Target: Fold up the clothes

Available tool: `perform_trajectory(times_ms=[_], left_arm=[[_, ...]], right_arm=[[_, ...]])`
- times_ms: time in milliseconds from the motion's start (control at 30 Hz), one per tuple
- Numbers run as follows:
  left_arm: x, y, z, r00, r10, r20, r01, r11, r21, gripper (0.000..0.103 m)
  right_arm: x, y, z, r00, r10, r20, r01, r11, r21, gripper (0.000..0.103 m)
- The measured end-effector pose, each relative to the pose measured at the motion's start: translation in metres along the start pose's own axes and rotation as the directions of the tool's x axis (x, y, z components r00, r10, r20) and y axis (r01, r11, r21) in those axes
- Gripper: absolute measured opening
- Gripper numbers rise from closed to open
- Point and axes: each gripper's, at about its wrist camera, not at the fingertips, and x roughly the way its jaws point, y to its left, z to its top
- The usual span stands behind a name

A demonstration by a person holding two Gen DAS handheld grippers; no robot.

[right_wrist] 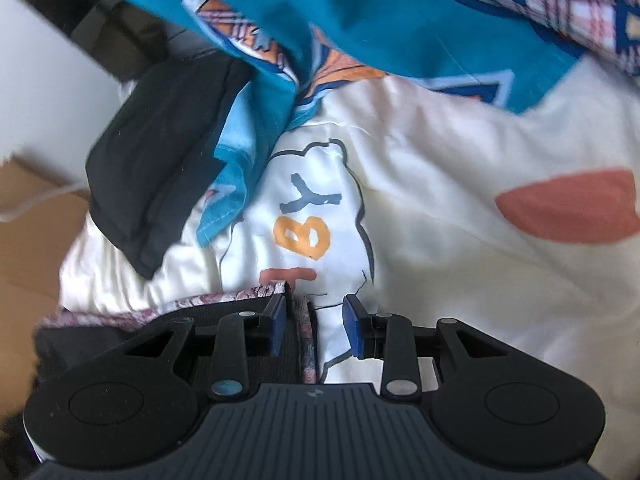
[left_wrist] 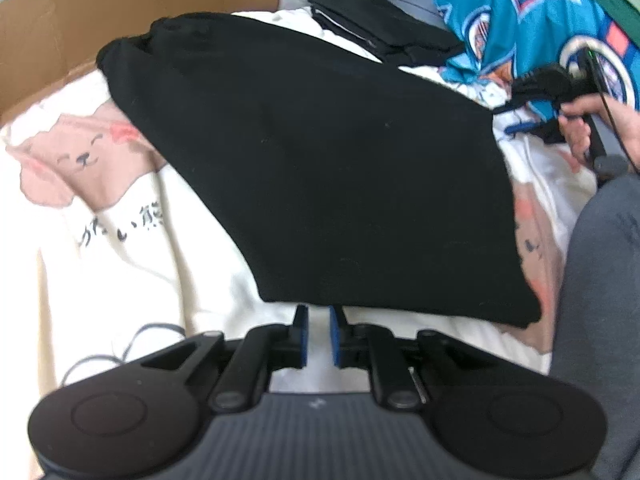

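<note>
Left wrist view: we see the black garment [left_wrist: 320, 160] lying folded and flat on a cream bedsheet [left_wrist: 120, 280] printed with pink bears, its near edge just ahead of the left gripper [left_wrist: 319, 334]. Its jaws stand only a narrow slit apart with nothing between them; the cloth starts just beyond the tips, apart from the pads. We judge the garment soft, light and limp, with no stiffness of its own: it should sag from any single hold, so edges or corners look the best places to pinch, one each side. The near right corner [left_wrist: 528, 316] sits thick, suggesting several layers. Further off, a second dark folded pile [left_wrist: 380, 28] lies near a teal patterned cloth [left_wrist: 520, 20]; a brown cardboard box [left_wrist: 80, 12] stands at the far left. At the right, a hand [left_wrist: 580, 128] holds the right gripper [left_wrist: 520, 120] by the garment's far right corner. Right wrist view: the right gripper [right_wrist: 314, 324] has its jaws partly open. A dark garment edge with pinkish patterned trim [right_wrist: 306, 332] runs up between them, lying against the left pad [right_wrist: 278, 326], clear of the right one; not pinched, as we read it. The sheet [right_wrist: 440, 200] is soft and wrinkled, so cloth may drag on it. Teal cloth [right_wrist: 360, 12] hangs above; the dark pile [right_wrist: 160, 152] lies left.
</note>
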Motion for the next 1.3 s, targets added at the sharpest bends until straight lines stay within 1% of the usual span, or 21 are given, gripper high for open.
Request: perform_trajectory(times_ms=[100, 133, 167, 233, 300, 333, 400, 433, 567, 633, 667, 733, 800, 833, 867, 967, 1067, 1133, 1200, 1233, 1300], left_arm=[[-0.003, 0.003, 0.001, 0.999, -0.044, -0.001, 0.044, 0.997, -0.061, 0.016], [-0.004, 0.004, 0.001, 0.998, -0.059, -0.002, 0.059, 0.995, -0.085, 0.017], [-0.005, 0.005, 0.002, 0.997, -0.073, -0.001, 0.072, 0.991, -0.112, 0.018], [-0.005, 0.007, 0.005, 0.995, -0.1, 0.006, 0.099, 0.981, -0.166, 0.018], [-0.003, 0.005, 0.007, 0.993, -0.12, 0.016, 0.12, 0.971, -0.207, 0.02], [-0.001, 0.002, 0.008, 0.992, -0.125, 0.02, 0.126, 0.968, -0.218, 0.022], [0.007, -0.005, 0.01, 0.991, -0.131, 0.013, 0.13, 0.959, -0.253, 0.023], [0.011, -0.008, 0.012, 0.99, -0.143, 0.0, 0.137, 0.948, -0.288, 0.023], [0.015, -0.014, 0.004, 0.982, -0.189, -0.018, 0.164, 0.895, -0.414, 0.023], [0.015, -0.017, 0.0, 0.977, -0.213, -0.003, 0.189, 0.869, -0.458, 0.023], [0.016, -0.017, -0.002, 0.973, -0.231, 0.008, 0.205, 0.849, -0.486, 0.024], [0.02, -0.015, -0.007, 0.96, -0.279, 0.028, 0.246, 0.789, -0.563, 0.025], [0.029, -0.013, -0.011, 0.945, -0.323, 0.047, 0.276, 0.715, -0.643, 0.026], [0.032, -0.012, -0.013, 0.945, -0.322, 0.054, 0.274, 0.691, -0.669, 0.029], [0.033, -0.011, -0.015, 0.948, -0.311, 0.06, 0.266, 0.676, -0.687, 0.033], [0.036, -0.008, -0.025, 0.951, -0.298, 0.086, 0.26, 0.615, -0.744, 0.038], [0.04, -0.012, -0.029, 0.945, -0.306, 0.111, 0.277, 0.578, -0.768, 0.04], [0.046, -0.017, -0.028, 0.941, -0.318, 0.114, 0.285, 0.566, -0.773, 0.041], [0.053, -0.021, -0.028, 0.936, -0.329, 0.123, 0.292, 0.535, -0.793, 0.041], [0.056, -0.022, -0.029, 0.936, -0.328, 0.125, 0.291, 0.525, -0.8, 0.041], [0.06, -0.027, -0.031, 0.942, -0.313, 0.123, 0.28, 0.526, -0.803, 0.041]], right_arm=[[-0.004, 0.002, -0.001, 0.998, 0.06, -0.015, -0.06, 0.998, 0.003, 0.039], [-0.004, 0.005, -0.002, 0.995, 0.094, -0.034, -0.094, 0.996, -0.006, 0.045], [-0.004, 0.009, -0.004, 0.988, 0.139, -0.065, -0.14, 0.99, -0.019, 0.048], [-0.006, 0.019, -0.008, 0.97, 0.213, -0.115, -0.222, 0.973, -0.065, 0.049], [-0.013, 0.029, -0.013, 0.963, 0.241, -0.121, -0.255, 0.959, -0.121, 0.053], [-0.014, 0.031, -0.014, 0.959, 0.253, -0.127, -0.269, 0.954, -0.129, 0.057], [-0.016, 0.031, -0.015, 0.951, 0.276, -0.136, -0.293, 0.948, -0.126, 0.057], [-0.016, 0.032, -0.016, 0.953, 0.273, -0.135, -0.289, 0.949, -0.124, 0.057], [-0.013, 0.032, -0.016, 0.955, 0.25, -0.159, -0.269, 0.956, -0.116, 0.057], [-0.011, 0.032, -0.014, 0.956, 0.244, -0.165, -0.265, 0.957, -0.115, 0.057], [-0.01, 0.032, -0.015, 0.956, 0.239, -0.169, -0.26, 0.959, -0.116, 0.057], [-0.006, 0.033, -0.016, 0.957, 0.228, -0.178, -0.251, 0.961, -0.119, 0.057], [-0.002, 0.034, -0.016, 0.954, 0.225, -0.196, -0.251, 0.961, -0.116, 0.057], [-0.001, 0.033, -0.017, 0.952, 0.226, -0.208, -0.253, 0.961, -0.113, 0.057], [0.001, 0.034, -0.017, 0.949, 0.226, -0.219, -0.254, 0.961, -0.111, 0.057], [0.003, 0.036, -0.02, 0.944, 0.23, -0.239, -0.263, 0.958, -0.117, 0.057], [0.003, 0.04, -0.023, 0.941, 0.231, -0.247, -0.27, 0.954, -0.134, 0.057], [0.004, 0.04, -0.023, 0.941, 0.233, -0.247, -0.271, 0.953, -0.134, 0.057], [0.005, 0.038, -0.022, 0.939, 0.233, -0.253, -0.27, 0.956, -0.12, 0.057], [0.006, 0.036, -0.022, 0.938, 0.233, -0.257, -0.269, 0.957, -0.111, 0.058], [0.008, 0.034, -0.022, 0.936, 0.234, -0.264, -0.267, 0.959, -0.094, 0.057]])
